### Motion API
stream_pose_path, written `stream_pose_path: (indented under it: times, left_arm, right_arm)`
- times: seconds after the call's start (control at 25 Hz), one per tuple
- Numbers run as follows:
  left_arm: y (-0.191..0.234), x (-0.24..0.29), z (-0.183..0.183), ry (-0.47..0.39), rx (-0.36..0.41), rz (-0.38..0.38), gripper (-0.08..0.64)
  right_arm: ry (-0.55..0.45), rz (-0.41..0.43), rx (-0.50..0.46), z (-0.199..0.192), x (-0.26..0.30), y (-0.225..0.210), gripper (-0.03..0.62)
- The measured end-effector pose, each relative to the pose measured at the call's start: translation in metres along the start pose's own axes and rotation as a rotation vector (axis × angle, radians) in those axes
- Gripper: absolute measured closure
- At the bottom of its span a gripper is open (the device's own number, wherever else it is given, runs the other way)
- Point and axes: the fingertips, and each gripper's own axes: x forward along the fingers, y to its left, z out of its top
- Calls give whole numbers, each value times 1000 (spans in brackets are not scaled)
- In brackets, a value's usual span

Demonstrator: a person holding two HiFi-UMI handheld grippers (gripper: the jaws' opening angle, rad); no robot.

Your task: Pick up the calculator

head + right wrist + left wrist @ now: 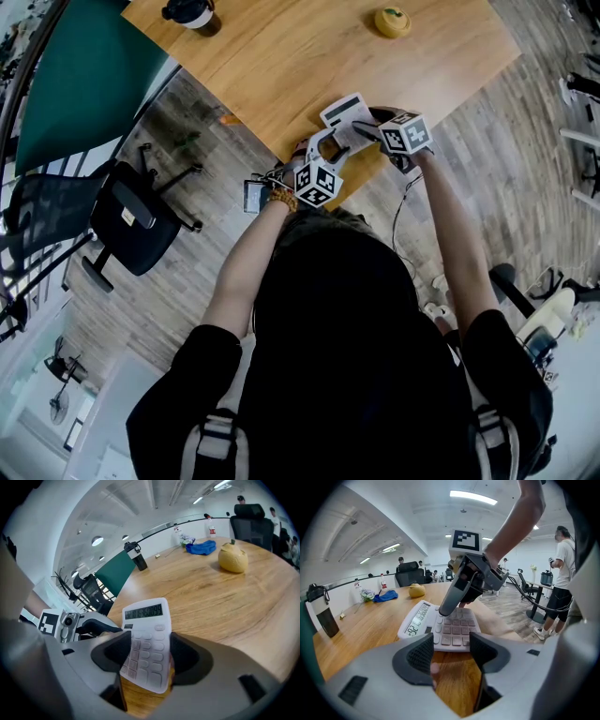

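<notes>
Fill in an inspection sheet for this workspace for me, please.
Surface: wooden table, no spills seen.
Job's things: calculator at the table's near edge, digits showing.
Clutter: dark bottle, yellow fruit-shaped object, blue cloth, all well away from the calculator.
Tools: left tool open, just short of the calculator; right tool open, jaws either side of it.
Cables: thin cable hanging beside the right forearm.
Surroundings: office chair, green panel, standing person.

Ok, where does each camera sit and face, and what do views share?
Head view: on the person's head, steeply down at the table; both arms, left gripper, right gripper.
Left gripper view: on that gripper, facing the calculator; shows its jaws, right gripper.
Right gripper view: on that gripper, calculator between its jaws; shows left gripper.
All share the calculator.
</notes>
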Motion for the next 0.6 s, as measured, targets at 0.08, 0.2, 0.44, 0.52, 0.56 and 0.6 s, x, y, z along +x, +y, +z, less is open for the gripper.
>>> stream_pose_path:
  times: [0.08, 0.2, 0.44, 0.52, 0.56, 0.6]
  left_arm:
    - [0, 0, 0, -4, -5, -1, 299]
    - [1, -2, -1, -7, -24, -5, 300]
    - [2, -3, -1, -11, -41, -15, 313]
    - [4, -2, -1, -9, -62, -8, 314]
    - [5, -1, 0, -7, -97, -1, 322]
    - [8, -1, 1, -6, -146, 10, 330]
  right_arm:
    - [11, -2, -4, -1, 2, -1, 309]
    - [42, 9, 4, -7, 6, -1, 310]
    - [63, 18, 23, -11, 11, 1, 310]
    - [53, 14, 39, -10, 12, 0, 311]
    - [45, 12, 51, -10, 11, -1, 315]
    - [36, 12, 65, -10, 10, -1, 323]
